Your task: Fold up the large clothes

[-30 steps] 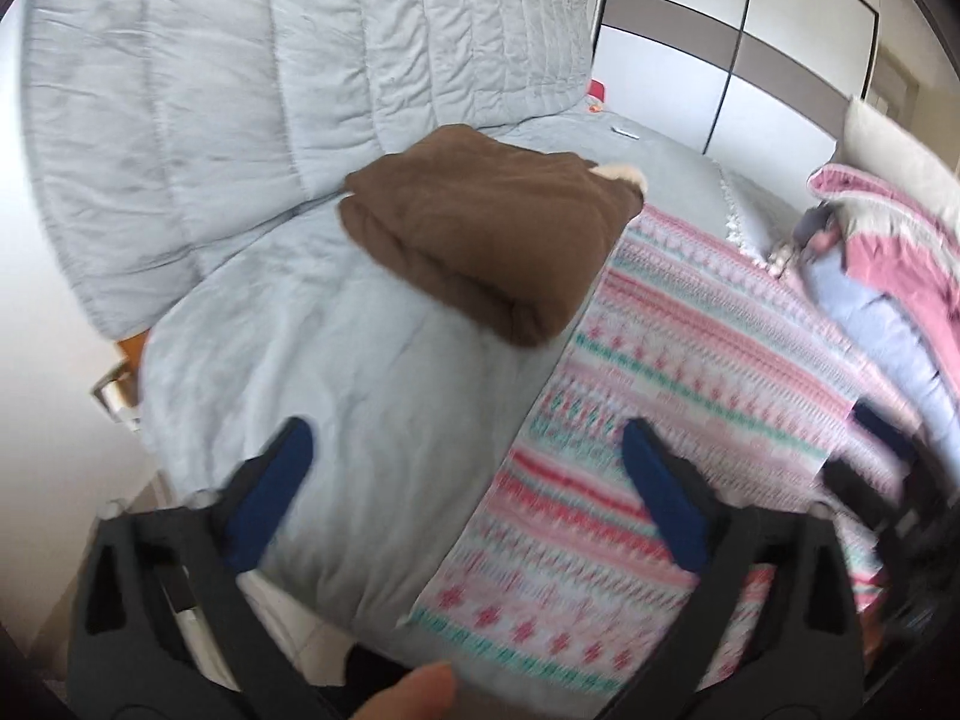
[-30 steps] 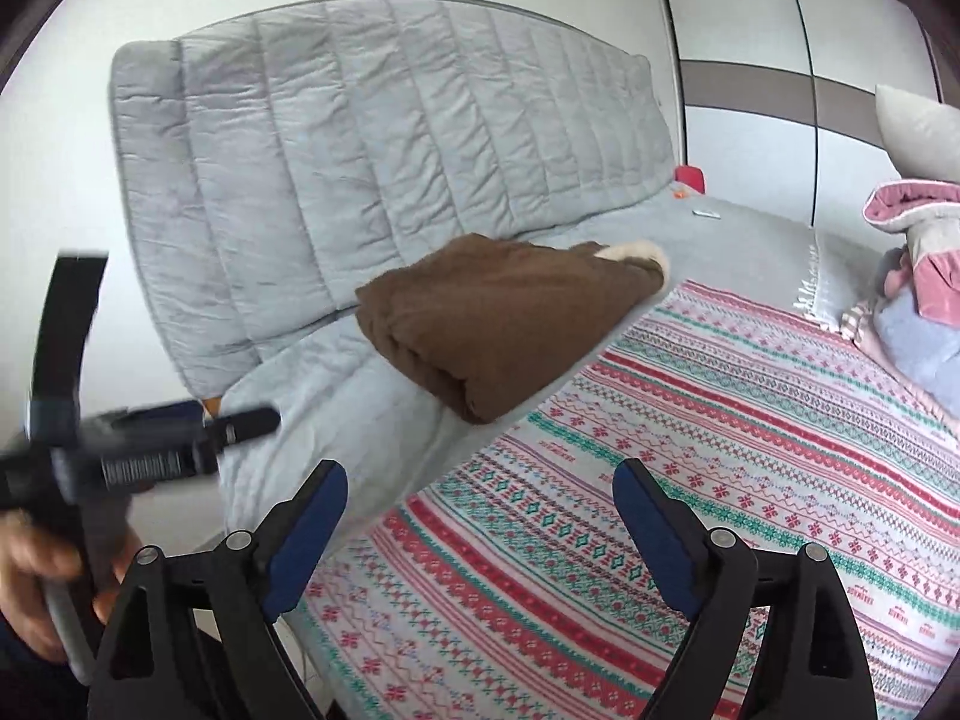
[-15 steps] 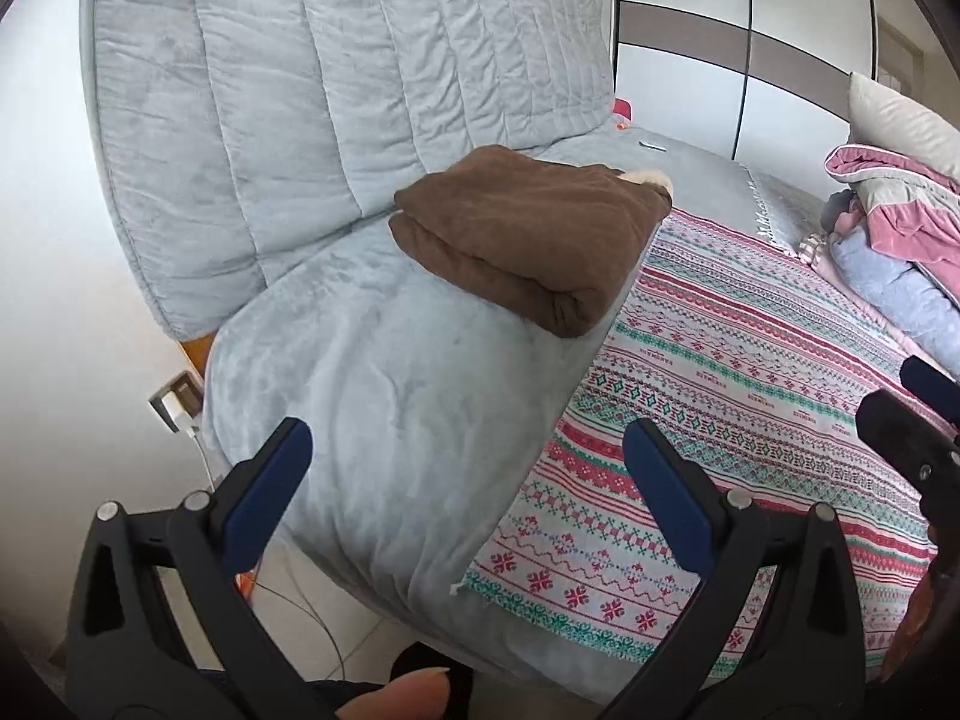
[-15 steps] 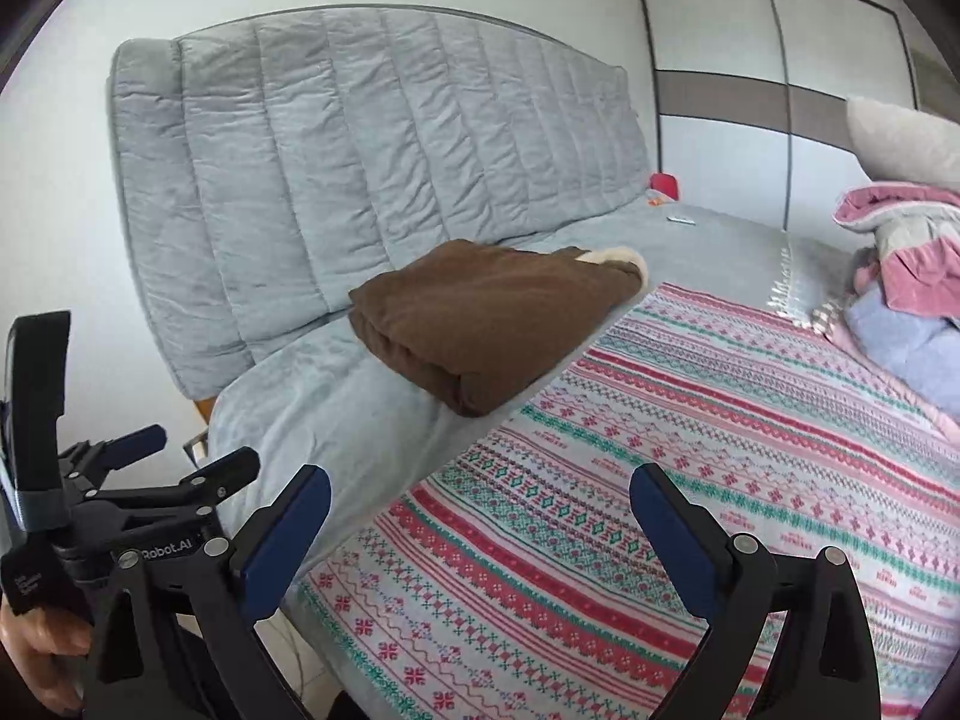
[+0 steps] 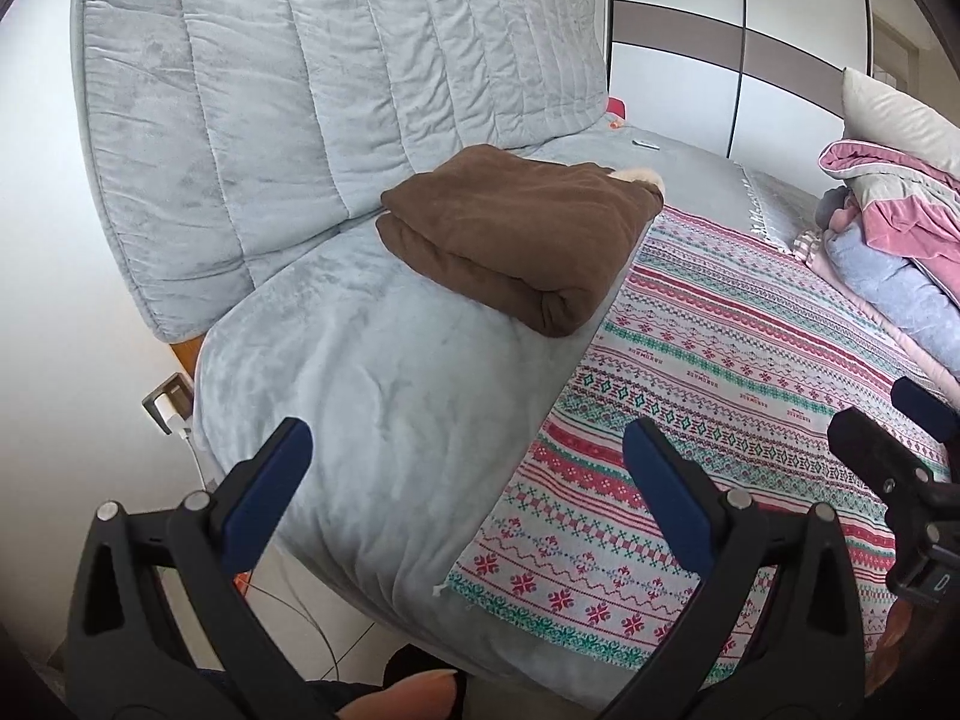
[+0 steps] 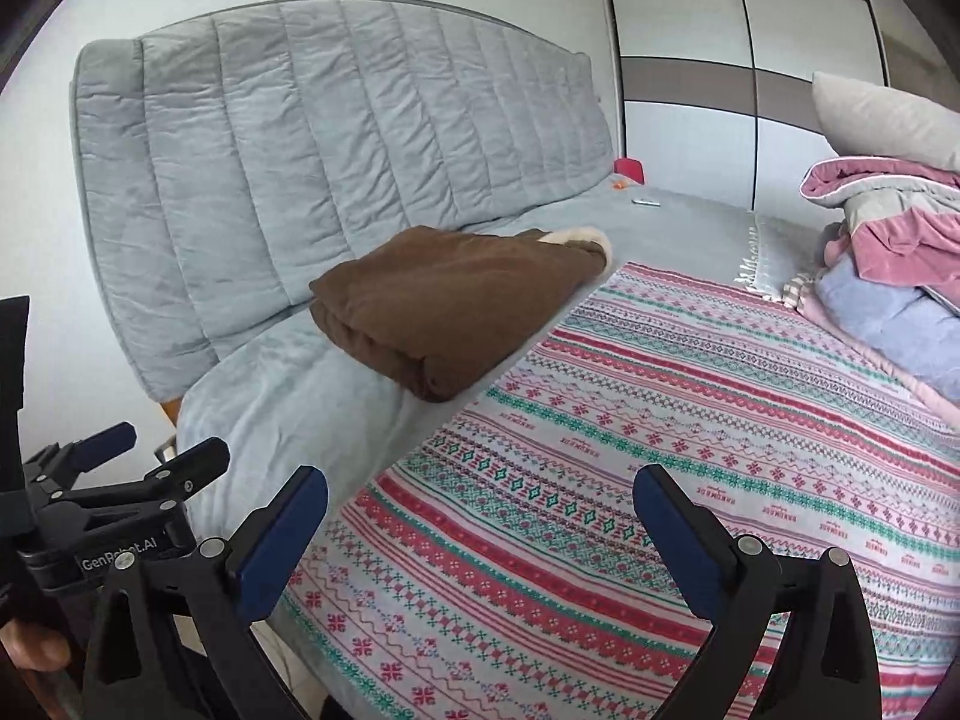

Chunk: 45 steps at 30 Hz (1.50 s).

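Brown garment [image 5: 516,240] is seen folded into a thick bundle, centre of the left wrist view, upper centre-left of the right wrist view. It is laid on the grey blanket [image 5: 372,384], just beside the edge of the patterned blanket [image 5: 750,372]. The fold faces the lower frame; a cream lining [image 6: 576,238] is shown at the far end. The bundle is judged finished and parked here, off the patterned area, so that the open spread is kept free for the next piece.

Left gripper [image 5: 465,462] is held above the near corner of the bed, lower frame; fingers [image 5: 273,480] are spread wide, nothing between them. Right gripper [image 6: 480,510] is held over the patterned blanket, lower frame; its fingers [image 6: 288,531] have just been opening and stand wide apart, nothing between them. Both are pointed down toward the bed and held apart from the bundle, which fits a release and a pause before the next pick.

A heap of unfolded clothes [image 6: 888,252] is seen at the right edge of both views, pink and pale blue, with a pillow [image 6: 882,120] behind. It is judged to be the stock left to fold.

A quilted headboard [image 5: 312,72] fills the upper left; wardrobe doors [image 6: 738,66] are seen at the upper right. A thumb [image 5: 414,690] is glimpsed at the bottom edge of the left wrist view.
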{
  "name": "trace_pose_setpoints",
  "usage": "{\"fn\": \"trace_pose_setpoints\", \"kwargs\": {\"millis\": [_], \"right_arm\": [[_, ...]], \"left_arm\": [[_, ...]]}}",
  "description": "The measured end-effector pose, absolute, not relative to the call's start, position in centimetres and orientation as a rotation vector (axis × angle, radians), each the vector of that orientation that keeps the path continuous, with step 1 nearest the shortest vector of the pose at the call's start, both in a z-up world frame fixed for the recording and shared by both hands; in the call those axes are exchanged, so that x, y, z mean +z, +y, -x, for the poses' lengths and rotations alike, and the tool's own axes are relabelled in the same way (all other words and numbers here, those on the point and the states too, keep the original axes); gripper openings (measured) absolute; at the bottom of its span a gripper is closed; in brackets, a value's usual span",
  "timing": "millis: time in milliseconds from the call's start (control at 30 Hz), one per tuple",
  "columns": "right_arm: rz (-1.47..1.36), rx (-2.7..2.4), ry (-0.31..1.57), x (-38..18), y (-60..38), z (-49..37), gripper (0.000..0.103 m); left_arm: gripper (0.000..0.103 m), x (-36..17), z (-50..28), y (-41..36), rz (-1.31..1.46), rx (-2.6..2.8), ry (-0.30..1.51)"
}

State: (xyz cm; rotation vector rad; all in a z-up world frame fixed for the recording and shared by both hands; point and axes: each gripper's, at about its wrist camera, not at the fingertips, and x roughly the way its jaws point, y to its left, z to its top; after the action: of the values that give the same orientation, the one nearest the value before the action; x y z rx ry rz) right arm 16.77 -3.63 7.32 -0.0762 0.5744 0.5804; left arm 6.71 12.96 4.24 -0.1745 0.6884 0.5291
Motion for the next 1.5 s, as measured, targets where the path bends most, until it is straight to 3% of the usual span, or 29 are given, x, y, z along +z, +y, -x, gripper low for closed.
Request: {"fn": "trace_pose_setpoints", "kwargs": {"millis": [1500], "right_arm": [[0.114,0.573,0.583,6.4,-3.1,-17.1,0.103]], "left_arm": [[0.103,4.2,-7.0,12.7,0.17,0.489,0.681]]}}
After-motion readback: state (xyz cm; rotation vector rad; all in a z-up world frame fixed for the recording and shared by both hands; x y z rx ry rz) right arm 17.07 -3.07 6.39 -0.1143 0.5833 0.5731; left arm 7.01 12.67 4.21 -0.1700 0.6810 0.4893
